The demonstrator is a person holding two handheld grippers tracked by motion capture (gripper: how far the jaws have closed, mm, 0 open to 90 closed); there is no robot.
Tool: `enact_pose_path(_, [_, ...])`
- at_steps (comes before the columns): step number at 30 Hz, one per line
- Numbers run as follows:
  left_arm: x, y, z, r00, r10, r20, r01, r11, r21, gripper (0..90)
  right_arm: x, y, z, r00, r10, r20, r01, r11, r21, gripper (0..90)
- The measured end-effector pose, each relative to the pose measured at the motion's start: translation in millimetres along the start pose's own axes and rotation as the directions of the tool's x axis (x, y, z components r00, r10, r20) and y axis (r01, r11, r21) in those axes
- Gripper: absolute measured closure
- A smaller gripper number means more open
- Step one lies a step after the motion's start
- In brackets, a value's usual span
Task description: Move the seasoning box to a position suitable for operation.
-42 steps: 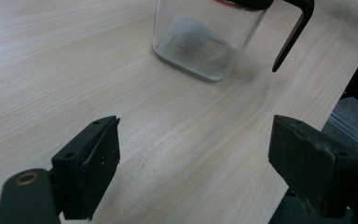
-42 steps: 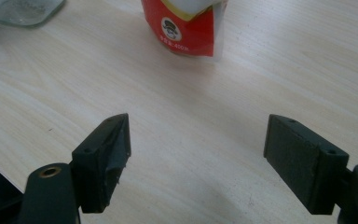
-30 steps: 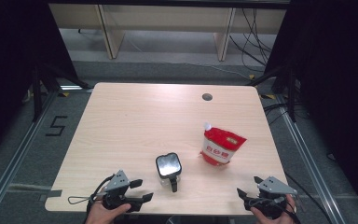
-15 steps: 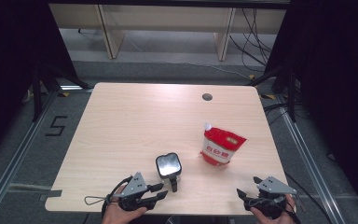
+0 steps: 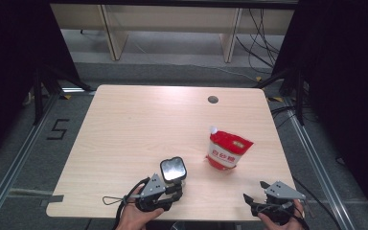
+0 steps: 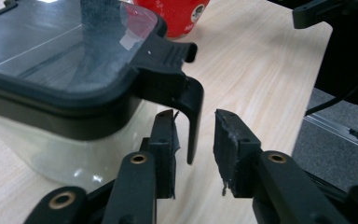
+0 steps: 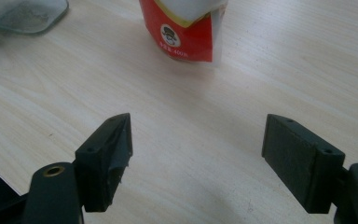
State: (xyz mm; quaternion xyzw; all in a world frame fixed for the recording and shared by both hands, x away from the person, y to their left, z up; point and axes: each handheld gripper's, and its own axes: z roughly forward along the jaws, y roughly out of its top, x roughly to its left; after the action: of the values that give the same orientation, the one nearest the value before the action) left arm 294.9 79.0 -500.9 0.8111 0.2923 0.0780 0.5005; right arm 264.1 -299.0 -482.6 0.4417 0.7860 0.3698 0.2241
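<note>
Glass jar (image 5: pixel 173 168) with its black lid stands near the front edge of the pale wooden surface (image 5: pixel 139 124), black curtains flanking the room. We see our left claw (image 6: pixel 193 140) closing around the lid's latch (image 6: pixel 192 109), small gaps remaining. Farther right stands a red pouch (image 5: pixel 227 149); our right claw (image 7: pixel 198 158) hovers spread.

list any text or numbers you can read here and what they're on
"5": marked on the floor left of the table.
White characters on the red pouch: too blurred to read.
Small white print under the round logo on the pouch, right gripper view: too small to read.
Glass jug: no text.
</note>
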Motion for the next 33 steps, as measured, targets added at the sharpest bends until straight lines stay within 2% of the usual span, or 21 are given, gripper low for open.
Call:
enact_pose_path(1, [1.1,0.3,1.2,1.0000,0.001,0.001,-0.001,1.0000,0.004,70.5,0.8,-0.3,-0.6,0.9998,0.018,-0.003,-0.018,1.000,0.013,25.4])
enact_pose_path(2, [1.8,0.8,2.8,0.9999,-0.010,-0.003,0.010,0.9999,0.011,72.9,-3.5,0.1,1.1,0.9996,-0.028,-0.006,0.028,1.000,-0.002,25.4])
enact_pose_path(5, [2.7,1.7,6.2,0.9994,-0.030,0.015,0.030,0.9996,-0.002,75.3,-3.3,-0.1,1.3,0.9995,-0.032,-0.002,0.032,0.999,-0.011,25.4])
enact_pose_path(6, [2.3,1.9,7.1,0.9997,-0.020,0.015,0.020,0.9998,-0.007,77.2,-3.1,0.0,1.2,0.9995,-0.032,-0.003,0.032,0.999,-0.011,25.4])
enact_pose_path(7, [2.9,2.3,6.7,0.9999,0.010,0.014,-0.010,0.9999,0.005,79.1,-2.7,0.3,1.2,0.9996,-0.029,-0.004,0.029,1.000,-0.012,25.4])
enact_pose_path(8, [2.4,1.3,6.9,0.9998,-0.002,0.018,0.001,0.9999,0.014,81.3,-3.0,0.1,1.6,0.9994,-0.035,-0.007,0.035,0.999,-0.010,25.4])
enact_pose_path(10, [2.8,0.9,6.4,0.9997,-0.007,0.025,0.007,1.0000,0.000,81.7,-3.1,-0.1,1.9,0.9993,-0.037,-0.007,0.037,0.999,-0.008,25.4])
enact_pose_path(11, [5.1,1.1,4.6,0.9994,0.007,0.034,-0.007,0.9999,0.009,81.7,-3.5,-0.2,2.0,0.9993,-0.038,-0.004,0.038,0.999,-0.011,25.4])
enact_pose_path(13, [5.7,0.3,2.1,0.9993,-0.024,0.029,0.024,0.9997,0.010,81.7,-3.7,0.1,1.6,0.9994,-0.032,-0.014,0.032,0.999,-0.011,25.4])
enact_pose_path(14, [7.4,-0.3,0.8,0.9989,-0.024,0.040,0.024,0.9997,-0.001,81.7,-3.8,0.1,1.5,0.9994,-0.032,-0.013,0.032,0.999,-0.012,25.4])
enact_pose_path(15, [8.1,-0.8,-1.0,0.9991,-0.029,0.031,0.028,0.9996,0.007,81.6,-3.3,-0.4,1.7,0.9996,-0.019,-0.021,0.019,1.000,-0.007,25.4])
enact_pose_path(17, [12.3,-1.4,-4.9,0.9983,-0.023,0.053,0.022,0.9995,0.023,81.3,-4.1,-0.3,1.3,0.9996,-0.026,-0.011,0.026,1.000,-0.008,25.4])
enact_pose_path(21, [17.7,-3.8,-14.1,0.9989,-0.024,0.041,0.023,0.9994,0.025,79.9,-4.5,-0.4,1.3,0.9995,-0.032,-0.005,0.032,0.999,-0.015,25.4])
enact_pose_path(22, [18.0,-4.4,-16.3,0.9987,-0.034,0.039,0.033,0.9992,0.025,79.6,-3.5,-0.3,1.1,0.9998,-0.016,-0.015,0.016,1.000,-0.005,25.4])
enact_pose_path(23, [20.5,-5.1,-18.1,0.9990,-0.007,0.044,0.006,0.9996,0.027,79.3,-3.8,-0.3,1.3,0.9997,-0.020,-0.014,0.020,1.000,-0.008,25.4])
enact_pose_path(24, [21.3,-6.1,-20.8,0.9994,-0.008,0.033,0.007,0.9991,0.042,79.0,-4.0,-0.3,1.4,0.9996,-0.023,-0.014,0.023,1.000,-0.010,25.4])
enact_pose_path(27, [24.1,-8.4,-25.6,0.9993,-0.016,0.035,0.014,0.9992,0.037,78.4,-4.2,-0.2,1.7,0.9993,-0.035,-0.011,0.035,0.999,-0.014,25.8])
enact_pose_path(28, [27.5,-9.1,-29.5,0.9997,0.013,0.022,-0.015,0.9980,0.061,78.2,-3.9,-0.2,2.3,0.9994,-0.031,-0.018,0.031,0.999,-0.020,25.9])
enact_pose_path(30, [30.0,-10.8,-33.6,0.9995,0.027,0.014,-0.028,0.9978,0.060,77.6,-3.2,0.1,1.7,0.9994,-0.034,-0.012,0.034,0.999,-0.019,26.1])
enact_pose_path(31, [29.5,-12.2,-35.5,0.9999,-0.002,0.015,0.001,0.9991,0.043,77.3,-3.0,0.3,1.5,0.9993,-0.036,-0.010,0.036,0.999,-0.020,26.1])
enact_pose_path(33, [34.0,-13.5,-41.7,0.9999,0.016,0.003,-0.016,0.9977,0.066,76.7,-3.0,0.3,1.6,0.9992,-0.040,-0.010,0.040,0.999,-0.018,26.1])
